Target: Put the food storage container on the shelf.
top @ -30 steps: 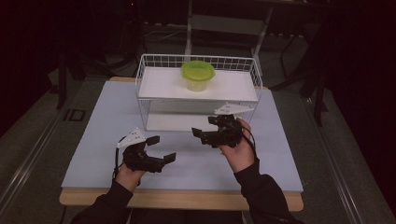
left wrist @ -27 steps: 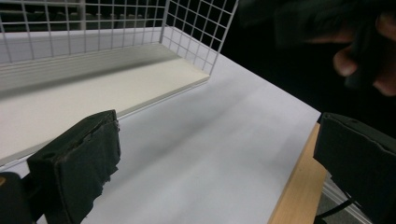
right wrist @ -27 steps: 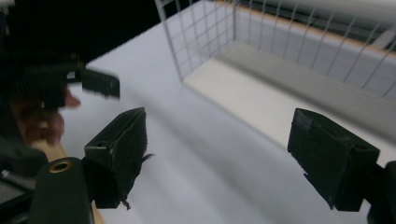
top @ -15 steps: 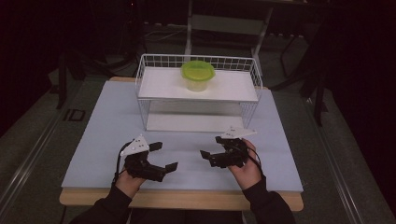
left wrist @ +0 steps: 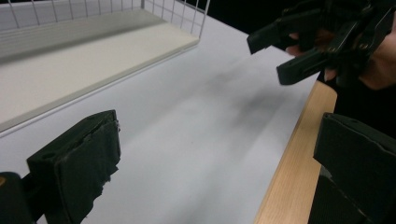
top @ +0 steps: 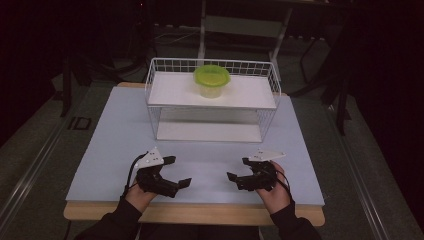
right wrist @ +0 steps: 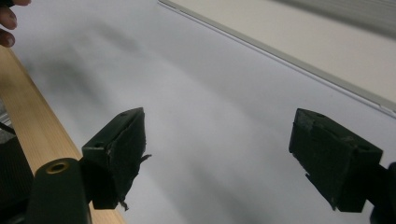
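Left tool (top: 172, 174) wide apart, nothing between jaws, low over bench (top: 110, 150) nr front edge, left of centre. Right tool (top: 241, 170) also wide, empty, nr front edge twd right corner, well apart from left. Green bowl (top: 212, 80) sits upright on top shelf of white wire rack (top: 155, 102) at bench's back edge, far from both.
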Tool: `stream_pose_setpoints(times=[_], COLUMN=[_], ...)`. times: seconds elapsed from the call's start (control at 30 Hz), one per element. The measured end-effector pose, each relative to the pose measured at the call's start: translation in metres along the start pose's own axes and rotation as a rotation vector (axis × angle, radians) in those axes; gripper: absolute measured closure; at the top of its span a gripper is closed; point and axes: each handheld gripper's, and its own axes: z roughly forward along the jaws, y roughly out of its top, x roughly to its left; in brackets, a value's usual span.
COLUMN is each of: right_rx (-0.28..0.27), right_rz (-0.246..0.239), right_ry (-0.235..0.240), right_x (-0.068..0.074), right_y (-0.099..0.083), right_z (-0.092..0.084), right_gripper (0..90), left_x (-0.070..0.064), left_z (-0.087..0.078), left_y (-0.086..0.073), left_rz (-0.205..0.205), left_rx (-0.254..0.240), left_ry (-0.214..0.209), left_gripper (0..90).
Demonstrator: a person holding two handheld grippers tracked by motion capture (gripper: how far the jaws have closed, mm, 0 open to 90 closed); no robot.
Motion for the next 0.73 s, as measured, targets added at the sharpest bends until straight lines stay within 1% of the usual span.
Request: stream_pose_setpoints(times=[0.07,0.17,0.27,0.33,0.4,0.47,0.63,0.7,0.73], right_rx=[-0.001,0.002,0.008,0.011,0.01,0.013,0.022,0.022,0.025], right_rz=[0.001,-0.002,0.006,0.025,0.028,0.027,0.029,0.031,0.034], right_ry=[-0.001,-0.012,-0.028,-0.028,-0.04,-0.043,-0.043,-0.053,-0.046], right_x=[-0.002,-0.005,-0.01,-0.014,-0.016,-0.017,-0.018,-0.018,-0.018], right_y=[-0.003,-0.006,-0.01,-0.011,-0.012,-0.013,-0.014,-0.013,-0.013], right_z=[-0.002,-0.004,-0.006,-0.007,-0.007,-0.006,-0.004,-0.003,-0.003], right_gripper=[18.5,18.5,18.6,18.6,18.6,18.6,18.7,18.9,18.9], left_x=[-0.001,-0.002,-0.003,-0.003,-0.004,-0.004,-0.004,-0.004,-0.004], left_z=[0.001,0.003,0.006,0.007,0.008,0.009,0.011,0.012,0.011], left_y=[-0.001,-0.002,-0.003,-0.004,-0.004,-0.005,-0.006,-0.006,-0.006], left_rz=[0.01,0.009,0.014,0.023,0.022,0.027,0.029,0.033,0.03], left_rx=[0.01,0.013,0.022,0.031,0.038,0.041,0.055,0.059,0.06], left_ry=[-0.001,-0.007,-0.007,-0.005,-0.007,-0.003,-0.011,-0.011,-0.013], left_gripper=[1.5,1.5,1.5,1.5,1.5,1.5,1.5,1.5,1.5])
